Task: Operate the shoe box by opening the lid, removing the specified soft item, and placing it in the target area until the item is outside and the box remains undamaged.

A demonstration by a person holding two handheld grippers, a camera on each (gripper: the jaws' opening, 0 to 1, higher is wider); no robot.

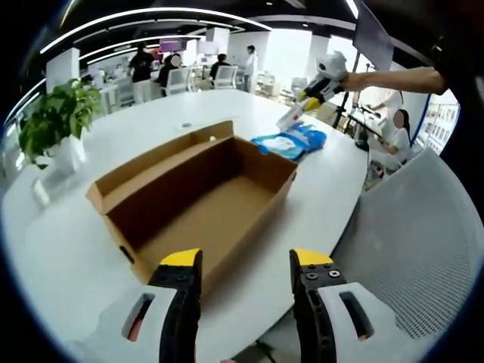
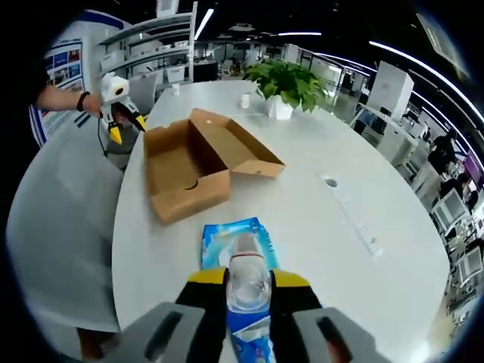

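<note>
An open cardboard shoe box point(image 1: 198, 198) lies on the white table point(image 1: 76, 249), its lid flap folded back and its inside bare. My left gripper point(image 1: 246, 261) hovers open over the box's near end with nothing between its jaws. In the right gripper view, the same box point(image 2: 198, 160) lies farther off, and the left gripper point(image 2: 121, 106) shows beside it in a person's hand. My right gripper point(image 2: 249, 280) is shut on one end of a blue soft packet point(image 2: 233, 243), which trails onto the table. That packet point(image 1: 291, 141) lies past the box's far end, under the right gripper point(image 1: 316, 89).
A potted plant point(image 1: 59, 113) stands near the table's edge, also seen as the plant point(image 2: 286, 82). A long white strip point(image 2: 352, 208) lies on the table. A grey mesh chair back point(image 1: 423, 242) is close on the right. People sit at desks in the background.
</note>
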